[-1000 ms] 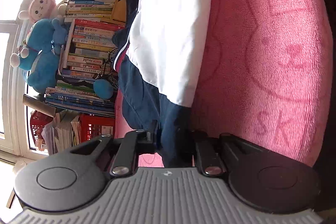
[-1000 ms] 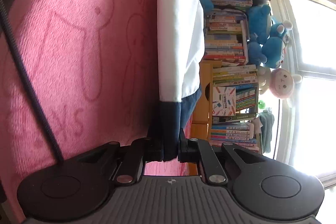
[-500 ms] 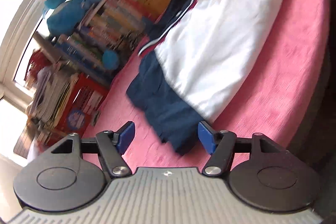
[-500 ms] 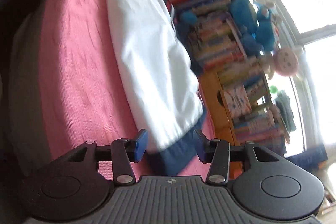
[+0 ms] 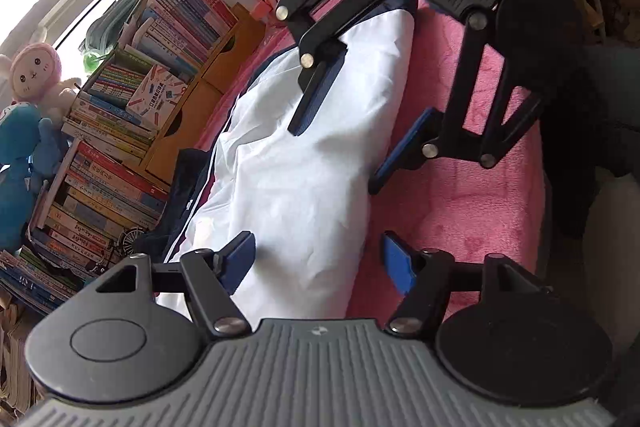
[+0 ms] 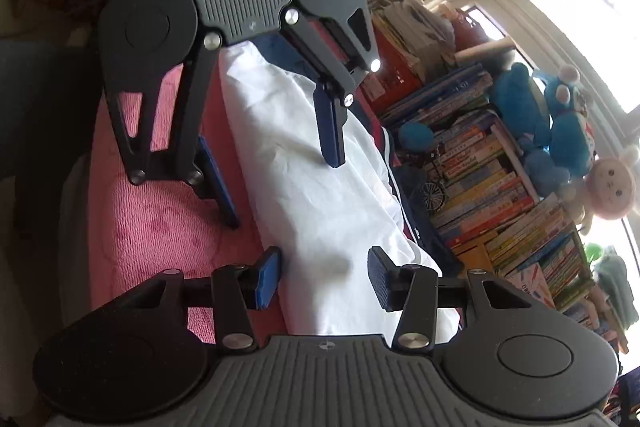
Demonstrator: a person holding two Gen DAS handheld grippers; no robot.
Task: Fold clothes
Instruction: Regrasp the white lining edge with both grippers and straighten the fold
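Note:
A white and navy garment point(image 5: 316, 163) lies folded in a long strip on the pink blanket point(image 5: 472, 195); it also shows in the right wrist view point(image 6: 320, 195). My left gripper point(image 5: 320, 263) is open above one end of the strip, holding nothing. My right gripper point(image 6: 322, 277) is open above the other end, holding nothing. Each gripper shows in the other's view, facing it: the right gripper point(image 5: 340, 147) and the left gripper point(image 6: 280, 183), both with jaws apart over the garment's near edge.
Stacks of books point(image 5: 108, 163) and a wooden drawer unit point(image 5: 200, 99) line the blanket's far side. Blue and pink plush toys point(image 6: 560, 139) sit on the books by the window. A person's dark clothing point(image 5: 592, 131) lies at the blanket's near side.
Both grippers let go of the garment's navy hem, opened, and swung round to face each other over the laid-down garment.

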